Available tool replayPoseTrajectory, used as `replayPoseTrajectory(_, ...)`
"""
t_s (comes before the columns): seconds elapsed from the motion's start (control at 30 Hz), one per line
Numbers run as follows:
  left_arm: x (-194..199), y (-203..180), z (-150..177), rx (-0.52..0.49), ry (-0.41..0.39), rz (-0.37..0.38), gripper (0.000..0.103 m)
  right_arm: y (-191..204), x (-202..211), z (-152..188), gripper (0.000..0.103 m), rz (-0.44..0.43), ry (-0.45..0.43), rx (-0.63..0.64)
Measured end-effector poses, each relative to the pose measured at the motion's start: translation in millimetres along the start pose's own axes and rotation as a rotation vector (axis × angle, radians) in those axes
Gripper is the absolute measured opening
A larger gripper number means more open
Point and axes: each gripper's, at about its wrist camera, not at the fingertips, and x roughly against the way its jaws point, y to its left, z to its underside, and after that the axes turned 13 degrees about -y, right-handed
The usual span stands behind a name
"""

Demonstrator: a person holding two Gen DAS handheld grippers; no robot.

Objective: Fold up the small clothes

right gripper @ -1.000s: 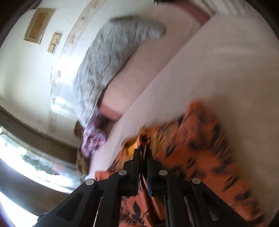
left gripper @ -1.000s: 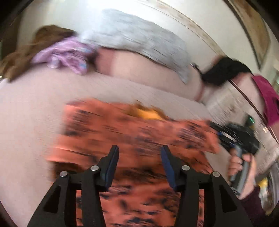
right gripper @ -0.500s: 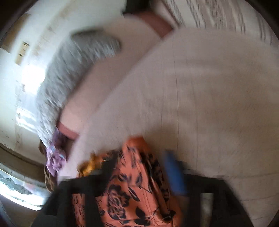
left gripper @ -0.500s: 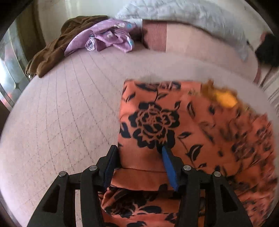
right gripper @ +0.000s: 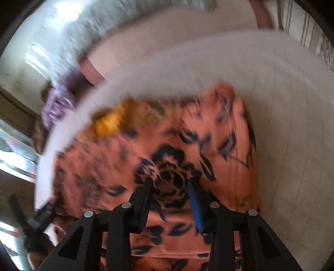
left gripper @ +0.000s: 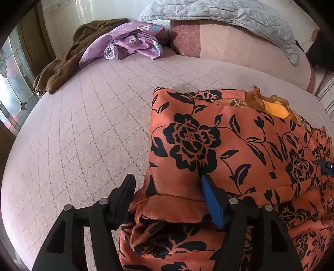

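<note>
**A:** Two grippers in frame, both over the orange floral garment (left gripper: 229, 150). It lies folded on the pink quilted bed (left gripper: 87, 133), toward the right side in the left wrist view; yellow-gold collar trim (left gripper: 273, 108) at its far edge.

**B:** Left gripper (left gripper: 167, 183) state?

**A:** Jaws spread and opening. The near left corner of the folded cloth sits between them. The blue pad (left gripper: 210, 200) rests against the fabric; the black finger (left gripper: 125, 193) stands off the edge, over the bedcover. Not pinching.

**B:** Right gripper (right gripper: 171, 183)?

**A:** Blurred view. Jaws apart with a moderate gap, closing. Fingertips are over a black rose print on the garment's top layer. Cannot tell if they touch the cloth; nothing visibly clamped.

**B:** Anything else on the bed?

**A:** Far left corner: crumpled purple floral garment (left gripper: 133, 41) lying partly on a brown garment (left gripper: 62, 62). Grey quilted blanket (left gripper: 229, 14) draped over the pink bolster (left gripper: 240, 52) at the head. All well apart from the orange piece.
</note>
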Motion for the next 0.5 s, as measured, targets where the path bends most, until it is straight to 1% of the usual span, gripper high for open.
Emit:
replayPoseTrajectory(0.1, 5.0, -0.7, -2.1, -0.005, -0.016, -0.005, 0.067, -1.7, 7.8, -1.0, 0.036, -0.013, -0.018, 0.005)
replayPoseTrajectory(0.17, 10.2, -3.2, -2.4, -0.015, -0.034, -0.009, 0.067, 3.3, 15.0, -5.0, 0.036, -0.054, -0.054, -0.013)
replayPoseTrajectory(0.3, 24.8, -8.8, -4.1, -0.036, -0.083, -0.014, 0.067, 20.7, 32.9, -6.1, 0.036, -0.11, -0.129, 0.036)
replayPoseTrajectory(0.37, 32.1, -12.5, -6.1, -0.043, -0.112, -0.009, 0.067, 30.5, 33.8, -3.8, 0.036, -0.151, -0.14, 0.056)
replayPoseTrajectory(0.43, 37.6, -18.9, -8.3, -0.06, -0.139, -0.014, 0.067, 39.3, 31.6, -1.8, 0.036, -0.152, -0.137, 0.077)
replayPoseTrajectory(0.5, 39.5, -24.2, -10.0, -0.077, -0.152, -0.02, 0.067, 44.9, 24.1, 0.7, 0.036, -0.141, -0.112, 0.092)
